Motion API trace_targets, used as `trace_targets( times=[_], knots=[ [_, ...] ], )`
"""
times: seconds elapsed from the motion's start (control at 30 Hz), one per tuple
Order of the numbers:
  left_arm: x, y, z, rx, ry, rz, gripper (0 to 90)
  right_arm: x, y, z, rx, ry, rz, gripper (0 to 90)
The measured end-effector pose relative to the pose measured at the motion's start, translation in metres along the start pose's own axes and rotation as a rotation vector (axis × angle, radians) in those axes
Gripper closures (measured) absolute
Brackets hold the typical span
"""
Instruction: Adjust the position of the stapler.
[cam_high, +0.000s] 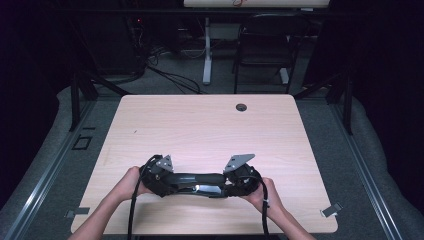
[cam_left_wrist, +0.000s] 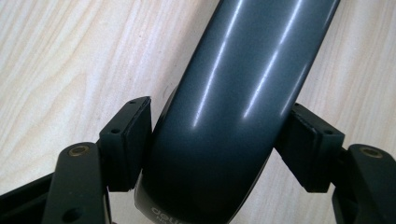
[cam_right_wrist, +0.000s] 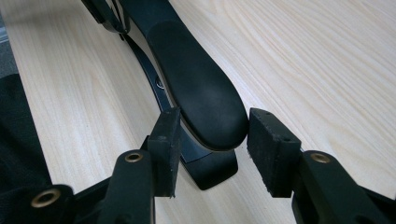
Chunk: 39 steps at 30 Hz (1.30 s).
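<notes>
A long black stapler lies crosswise near the table's front edge, between the person's two hands. My left gripper is shut on its left part. In the left gripper view both pads press the sides of the glossy dark grey body, which bears small white lettering at its near end. My right gripper is shut on the other end. In the right gripper view the matte rounded handle tip sits between the pads, with the thin base plate under it on the wood.
The light wooden table has a round cable hole at its far side. A dark chair and a white desk leg stand beyond it, with cables on the floor. Each gripper's cable trails off the front edge.
</notes>
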<state>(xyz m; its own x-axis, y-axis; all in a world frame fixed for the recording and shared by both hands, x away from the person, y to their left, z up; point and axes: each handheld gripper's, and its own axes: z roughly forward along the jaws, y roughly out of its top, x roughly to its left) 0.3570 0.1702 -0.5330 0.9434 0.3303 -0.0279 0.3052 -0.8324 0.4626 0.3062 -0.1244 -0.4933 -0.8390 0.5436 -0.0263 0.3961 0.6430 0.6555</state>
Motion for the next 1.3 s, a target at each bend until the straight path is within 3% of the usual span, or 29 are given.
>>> trace_targets(
  times=[0.33,0.5,0.77,0.93,1.03,1.3],
  knots=[
    [0.009,0.006,0.002,-0.029,-0.009,-0.021,31.1,-0.012,0.004,0.003,-0.01,-0.008,0.007,55.3],
    [0.007,0.015,0.006,-0.022,-0.004,0.012,33.2,-0.013,0.005,0.003,-0.01,-0.01,0.011,55.3],
    [0.013,0.021,0.009,-0.027,-0.008,0.02,33.6,-0.018,0.004,0.002,-0.009,-0.01,0.028,55.9],
    [0.019,0.029,0.012,-0.038,-0.002,0.013,34.3,-0.031,0.005,0.001,-0.018,-0.021,0.043,55.8],
    [0.02,0.03,0.013,-0.042,-0.003,0.017,34.7,-0.038,0.003,0.002,-0.03,0.003,0.064,55.8],
    [0.019,0.028,0.012,-0.05,-0.007,0.021,35.2,-0.038,0.002,0.001,-0.026,0.006,0.073,56.1]
  ],
)
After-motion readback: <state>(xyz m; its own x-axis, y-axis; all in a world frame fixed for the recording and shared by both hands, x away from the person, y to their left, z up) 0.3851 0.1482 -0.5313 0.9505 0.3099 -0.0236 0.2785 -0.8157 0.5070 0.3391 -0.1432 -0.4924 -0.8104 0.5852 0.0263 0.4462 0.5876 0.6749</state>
